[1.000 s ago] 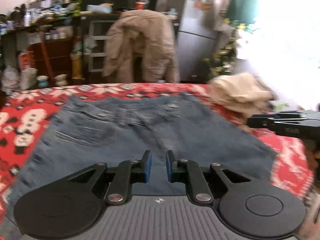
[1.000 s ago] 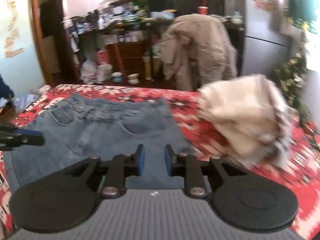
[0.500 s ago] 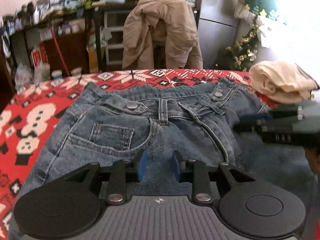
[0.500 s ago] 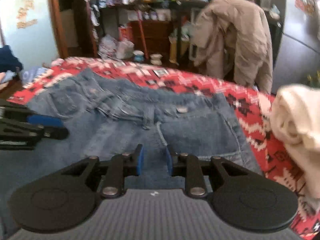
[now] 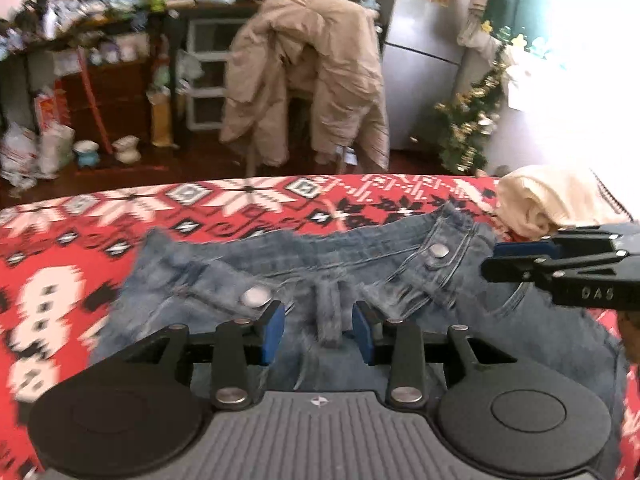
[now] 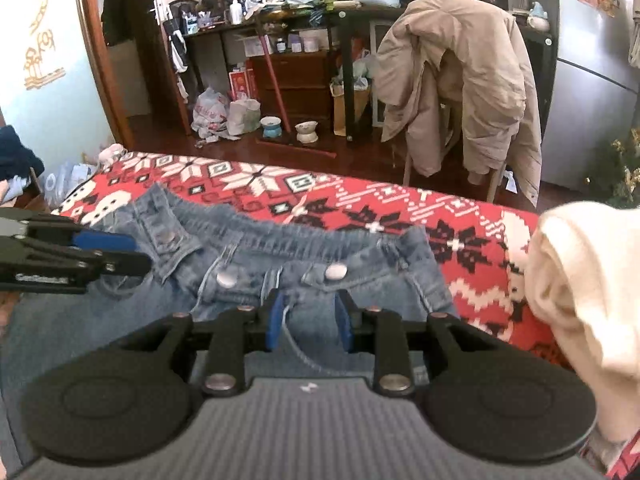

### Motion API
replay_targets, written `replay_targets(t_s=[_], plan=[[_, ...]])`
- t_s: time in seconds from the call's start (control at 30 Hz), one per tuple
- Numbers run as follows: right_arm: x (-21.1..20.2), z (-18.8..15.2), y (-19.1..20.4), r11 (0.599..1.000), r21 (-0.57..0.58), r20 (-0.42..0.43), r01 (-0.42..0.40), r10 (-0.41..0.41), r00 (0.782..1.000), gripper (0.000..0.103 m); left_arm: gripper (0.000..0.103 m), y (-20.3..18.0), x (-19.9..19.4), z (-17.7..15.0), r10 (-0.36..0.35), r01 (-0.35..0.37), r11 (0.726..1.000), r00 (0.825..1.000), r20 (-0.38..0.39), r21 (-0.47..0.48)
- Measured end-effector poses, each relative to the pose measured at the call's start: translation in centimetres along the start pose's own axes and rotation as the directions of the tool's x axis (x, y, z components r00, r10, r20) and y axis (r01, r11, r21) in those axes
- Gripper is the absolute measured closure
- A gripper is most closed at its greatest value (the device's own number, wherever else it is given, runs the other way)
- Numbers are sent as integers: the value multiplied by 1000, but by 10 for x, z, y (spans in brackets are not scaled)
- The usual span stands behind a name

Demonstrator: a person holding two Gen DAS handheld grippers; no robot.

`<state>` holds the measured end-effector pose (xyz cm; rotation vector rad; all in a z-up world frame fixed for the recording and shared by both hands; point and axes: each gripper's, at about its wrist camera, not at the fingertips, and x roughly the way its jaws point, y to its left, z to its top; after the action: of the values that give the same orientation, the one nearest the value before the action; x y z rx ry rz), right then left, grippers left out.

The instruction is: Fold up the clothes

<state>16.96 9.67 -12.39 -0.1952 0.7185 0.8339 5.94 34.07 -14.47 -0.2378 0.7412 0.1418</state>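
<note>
Closer now to the waistband of the jeans [image 5: 400, 276] than half a second ago, both grippers, with jaws wider apart than before. Spread flat on the red patterned blanket [image 5: 80, 240], those jeans, waistband toward the far edge, two metal buttons showing. Left gripper [image 5: 318, 330] low over the denim just short of the waistband, blue pads parted, a belt loop in the gap but not pinched. Right gripper [image 6: 308, 322] likewise parted above the denim beside the other button, gripping nothing. Seen from the left wrist, right gripper [image 5: 516, 260] side-on over the jeans' right edge; from the right wrist, left gripper [image 6: 120, 252] over their left edge. Just right of the jeans on the blanket, a cream folded garment [image 6: 580, 300]. Beyond the jeans, off the blanket, a beige jacket [image 6: 456, 80] draped over a chair.
</note>
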Motion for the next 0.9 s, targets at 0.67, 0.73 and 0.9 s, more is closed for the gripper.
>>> replay_targets(t_s=[0.67, 0.73, 0.9], plan=[[57, 6, 34, 995, -82, -35, -49, 47, 998, 102, 101, -20, -8, -29, 104, -114, 993, 975, 195, 42], [57, 5, 41, 994, -109, -20, -31, 29, 999, 103, 101, -20, -9, -29, 108, -118, 992, 972, 207, 38], [37, -1, 51, 989, -145, 121, 23, -5, 993, 103, 101, -27, -5, -35, 144, -163, 984, 966, 214, 76]])
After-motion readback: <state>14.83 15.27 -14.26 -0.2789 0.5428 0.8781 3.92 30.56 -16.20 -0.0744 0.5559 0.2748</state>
